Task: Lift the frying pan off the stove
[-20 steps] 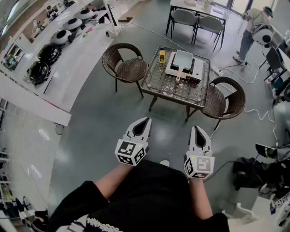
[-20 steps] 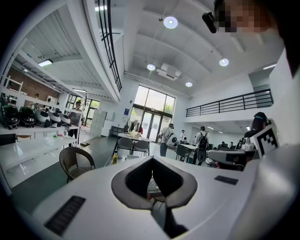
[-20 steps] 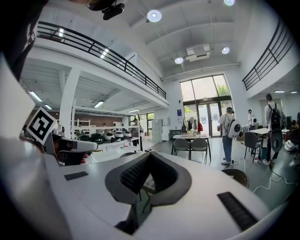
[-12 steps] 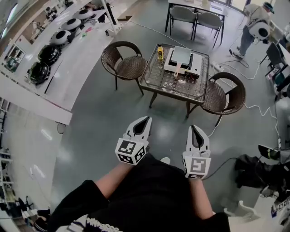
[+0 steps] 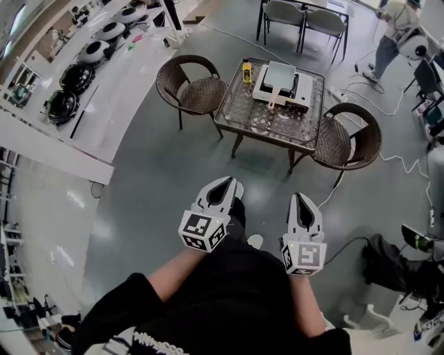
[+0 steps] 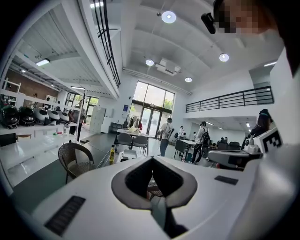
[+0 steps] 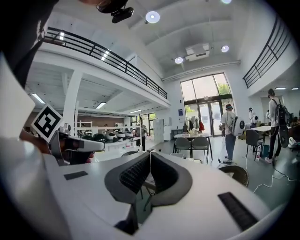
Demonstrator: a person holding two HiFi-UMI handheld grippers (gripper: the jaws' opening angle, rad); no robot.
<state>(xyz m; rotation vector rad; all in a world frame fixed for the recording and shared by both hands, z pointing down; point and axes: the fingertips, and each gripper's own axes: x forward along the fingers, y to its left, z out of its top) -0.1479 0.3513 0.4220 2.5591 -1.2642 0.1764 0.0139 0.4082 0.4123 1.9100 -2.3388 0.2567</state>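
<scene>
left claw [image 5: 227, 182]: closed, pads pressed together with nothing between them, held out before the person's waist.
right claw [image 5: 301, 198]: closed as well and empty, just beside the left claw at its 3 o'clock.
frying pan [image 5: 280, 73]: pale and square, sitting on the white stove [image 5: 303, 89]. Its wooden handle points to 6 o'clock. It is at the claws' 12 o'clock and well apart from both.
counter [image 5: 244, 111]: glass top on dark legs. The stove is toward its right end, with a yellow bottle [image 5: 246, 71] at the stove's 9 o'clock.
in the way: bare grey floor [image 5: 159, 180] lies between the claws and the counter. One wicker chair [image 5: 193, 89] stands at the counter's 9 o'clock and a second wicker chair [image 5: 350, 142] at its 4 o'clock. A white cable [image 5: 392, 161] trails beside the second chair.
farther round: a long side counter [image 5: 118, 97] at 10 o'clock carries round black-and-white devices. Grey chairs [image 5: 286, 12] stand beyond the stove at 12 o'clock, and a person [image 5: 388, 31] is at 1 o'clock.
head view only: the pan from above and the whole layout.
left claw's view only: the shut pads close up [image 6: 152, 161], the bottle side-on, and people by tall glazed doors [image 6: 152, 101]. The pan cannot be told from the stove here.
right claw's view only: the shut pads [image 7: 150, 157], a balcony railing [image 7: 108, 54], and the other claw's marker cube [image 7: 47, 123] at 9 o'clock.
</scene>
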